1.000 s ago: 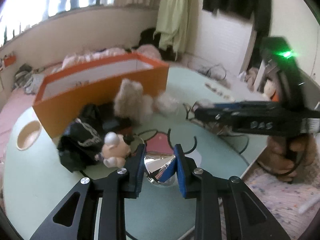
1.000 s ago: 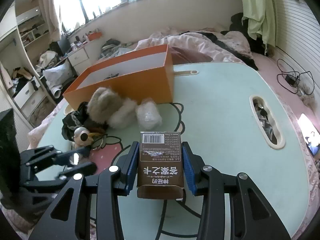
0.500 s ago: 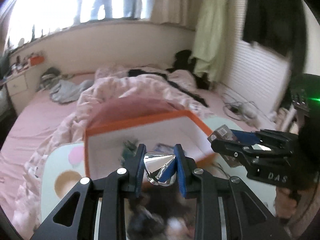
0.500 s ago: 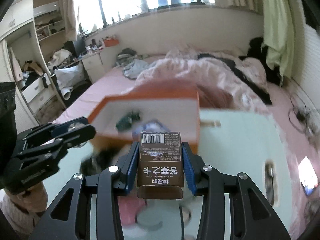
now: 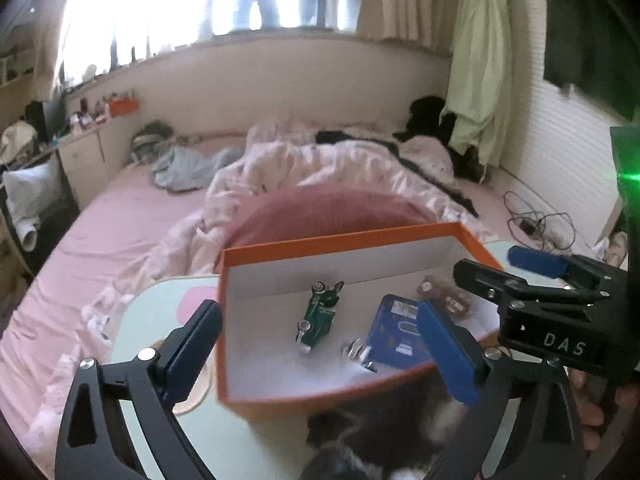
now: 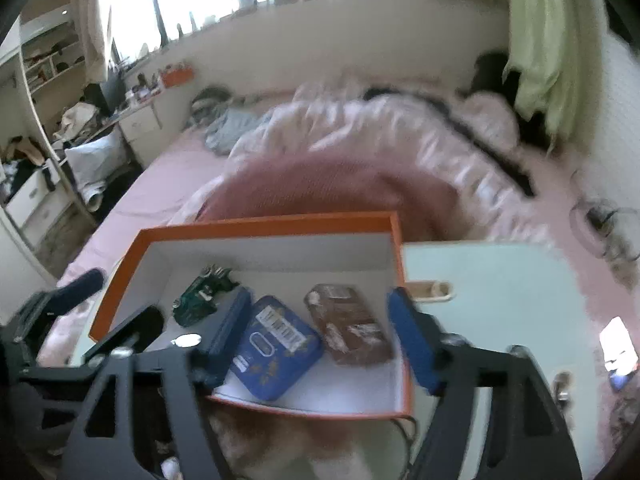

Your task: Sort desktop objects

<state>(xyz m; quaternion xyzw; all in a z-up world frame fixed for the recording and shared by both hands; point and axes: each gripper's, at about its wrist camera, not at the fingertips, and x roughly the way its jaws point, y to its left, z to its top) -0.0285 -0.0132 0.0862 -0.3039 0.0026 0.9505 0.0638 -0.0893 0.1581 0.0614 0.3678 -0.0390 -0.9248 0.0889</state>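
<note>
Orange box sits on the pale green table, along its far edge by the bed, and holds four things that can be counted: one green toy car near the far left corner, one small shiny metal piece toward the near wall, one blue tin in the middle, and one brown packet toward the right wall, just beside the tin. Left gripper hovers above the box's near wall with its fingers spread wide and nothing between them. Right gripper is likewise wide and empty, over the tin and packet. Each gripper shows at the edge of the other's view. Blurred dark and pale fluffy things lie against the box's near wall on the table. One pink bed with rumpled covers fills the room behind.
</note>
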